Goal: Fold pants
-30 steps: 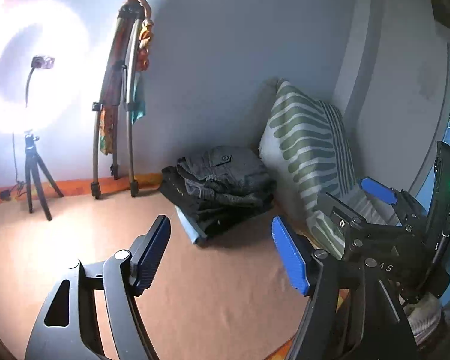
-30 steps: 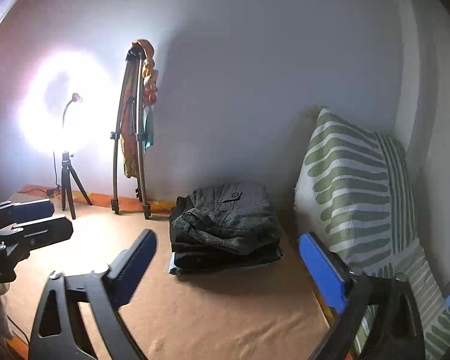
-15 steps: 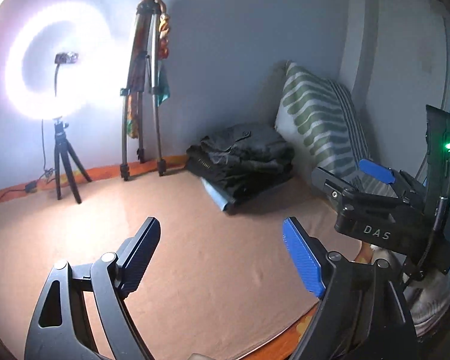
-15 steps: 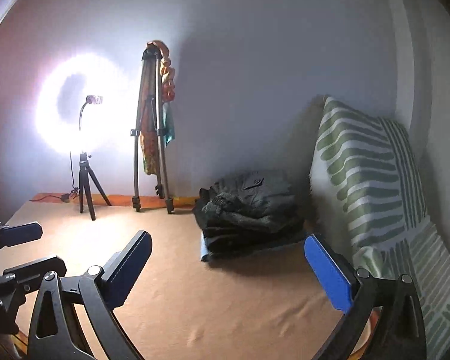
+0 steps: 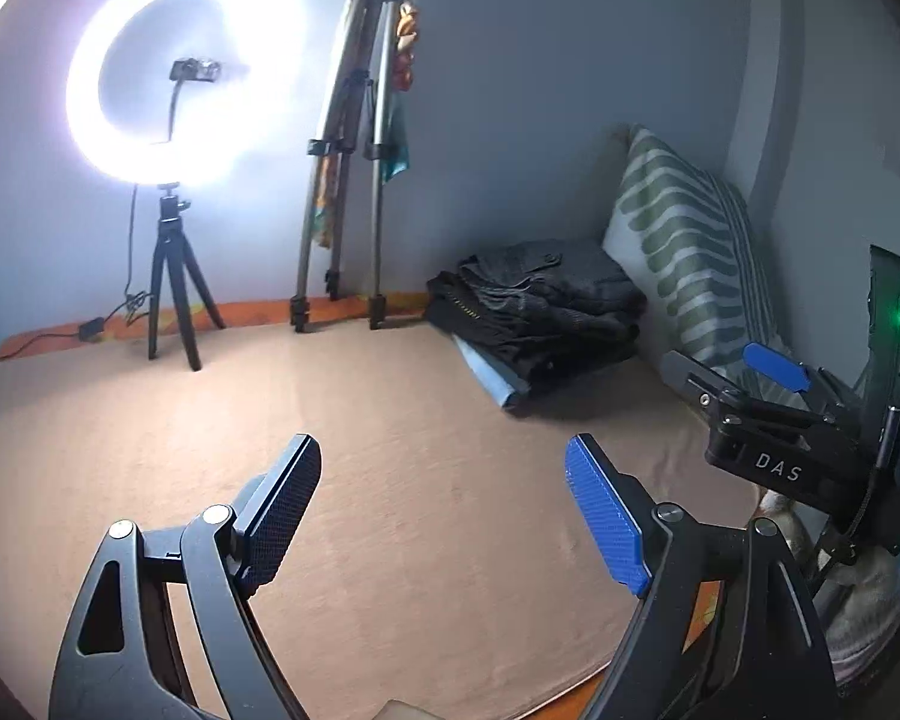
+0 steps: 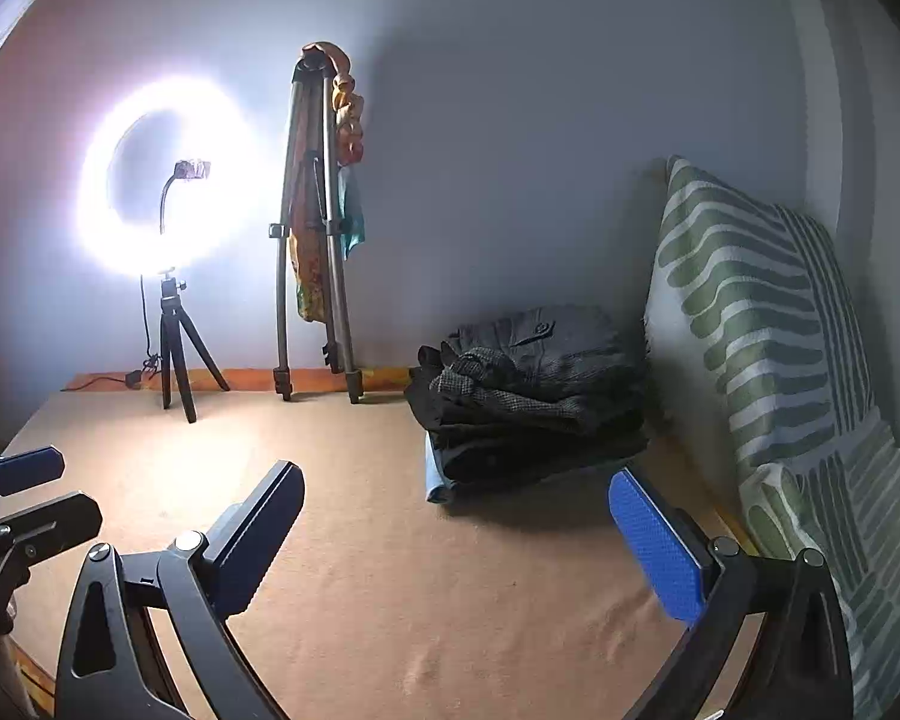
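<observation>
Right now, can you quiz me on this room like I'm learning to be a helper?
1. True or false: the left claw is holding pants.
2. What leans on the wall right beside the pile of folded clothes? A) pillow B) ladder C) mirror
3. Fill in: the ring light stands on a small black ____.

Key
1. False. Both the left claw and the right claw are open and empty, above the bare tan sheet.
2. A, the striped pillow.
3. Tripod.
</observation>
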`<action>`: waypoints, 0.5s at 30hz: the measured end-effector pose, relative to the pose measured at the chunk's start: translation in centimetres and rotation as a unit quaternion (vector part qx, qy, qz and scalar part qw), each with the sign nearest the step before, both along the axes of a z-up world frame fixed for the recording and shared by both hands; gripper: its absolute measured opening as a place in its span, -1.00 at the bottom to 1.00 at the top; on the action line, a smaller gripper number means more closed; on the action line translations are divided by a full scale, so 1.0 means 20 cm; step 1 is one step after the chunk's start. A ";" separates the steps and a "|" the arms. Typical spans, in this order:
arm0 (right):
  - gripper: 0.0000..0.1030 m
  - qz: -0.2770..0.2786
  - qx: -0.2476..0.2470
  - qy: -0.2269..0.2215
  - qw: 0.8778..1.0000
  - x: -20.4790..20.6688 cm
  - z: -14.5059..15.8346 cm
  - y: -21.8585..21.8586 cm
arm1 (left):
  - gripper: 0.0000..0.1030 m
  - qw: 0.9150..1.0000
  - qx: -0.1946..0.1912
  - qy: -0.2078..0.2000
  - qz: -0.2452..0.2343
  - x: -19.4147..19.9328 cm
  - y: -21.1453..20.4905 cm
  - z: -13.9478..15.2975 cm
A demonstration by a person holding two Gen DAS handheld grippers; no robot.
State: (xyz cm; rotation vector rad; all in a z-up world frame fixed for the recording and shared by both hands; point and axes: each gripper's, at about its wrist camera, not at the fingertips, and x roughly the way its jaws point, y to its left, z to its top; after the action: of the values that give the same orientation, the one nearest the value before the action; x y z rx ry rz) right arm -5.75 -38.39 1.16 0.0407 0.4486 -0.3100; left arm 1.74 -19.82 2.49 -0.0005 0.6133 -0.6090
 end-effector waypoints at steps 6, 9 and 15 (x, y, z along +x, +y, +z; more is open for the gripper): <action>1.00 0.005 -0.006 0.012 1.000 0.01 -0.04 0.02 | 0.63 1.000 0.007 0.003 0.001 -0.02 0.02 -0.02; 1.00 0.007 0.000 0.013 1.000 0.01 -0.05 0.03 | 0.63 1.000 0.011 -0.001 0.001 -0.03 0.02 -0.01; 1.00 0.008 -0.006 0.012 1.000 0.01 -0.05 0.05 | 0.63 1.000 0.012 -0.003 -0.001 -0.05 0.03 -0.01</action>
State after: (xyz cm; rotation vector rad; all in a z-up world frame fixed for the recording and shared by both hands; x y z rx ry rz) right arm -5.62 -37.39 0.17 0.0228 0.4698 -0.2975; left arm 0.70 -19.29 2.31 0.0245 0.6143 -0.6025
